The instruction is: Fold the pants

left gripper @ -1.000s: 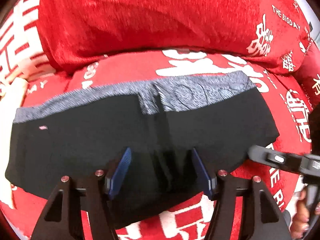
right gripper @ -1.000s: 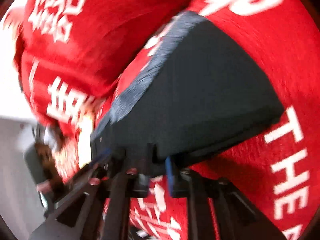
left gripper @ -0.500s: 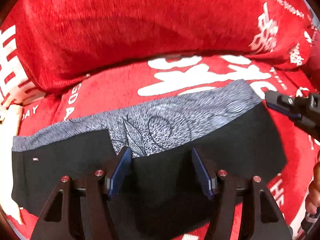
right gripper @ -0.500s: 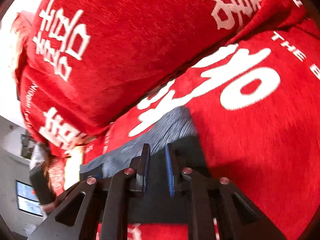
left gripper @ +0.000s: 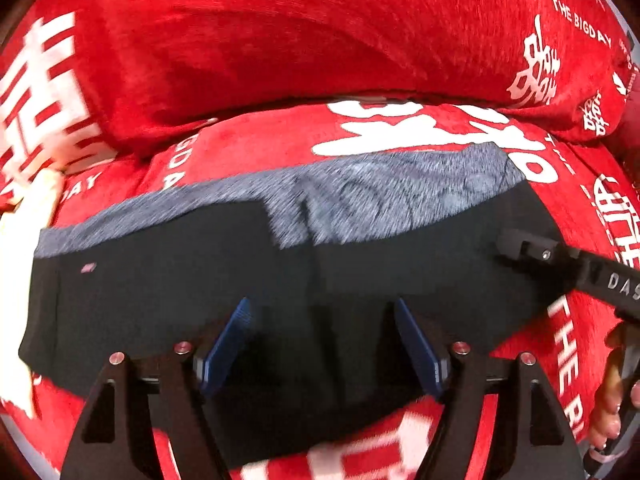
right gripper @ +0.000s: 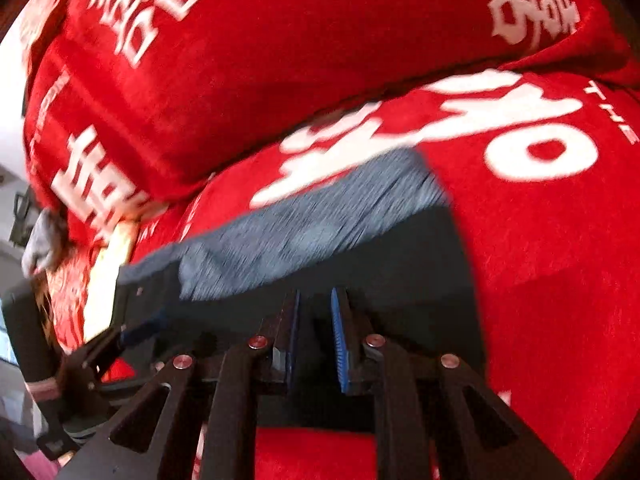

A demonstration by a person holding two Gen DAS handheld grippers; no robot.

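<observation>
The black pants [left gripper: 168,280] with a grey patterned waistband [left gripper: 384,204] lie folded into a wide band across the red seat. My left gripper [left gripper: 322,340] is open, its blue pads spread above the pants' near edge, holding nothing. My right gripper [right gripper: 314,320] hovers over the pants' right end [right gripper: 400,256] with its pads a narrow gap apart and nothing visibly between them. It also shows in the left wrist view [left gripper: 532,252], over the pants' right side. The left gripper shows at the left of the right wrist view [right gripper: 140,320].
The pants lie on a red sofa seat [left gripper: 400,136] with white lettering. A red back cushion [left gripper: 320,32] rises behind it. A pale cloth [left gripper: 24,216] lies at the left. A person's hand [left gripper: 612,412] holds the right gripper's handle at lower right.
The right gripper swung from beyond the pants' right end back over the black fabric. The left wrist view shifted, so the pants sit higher again. The folded pants kept their shape.
</observation>
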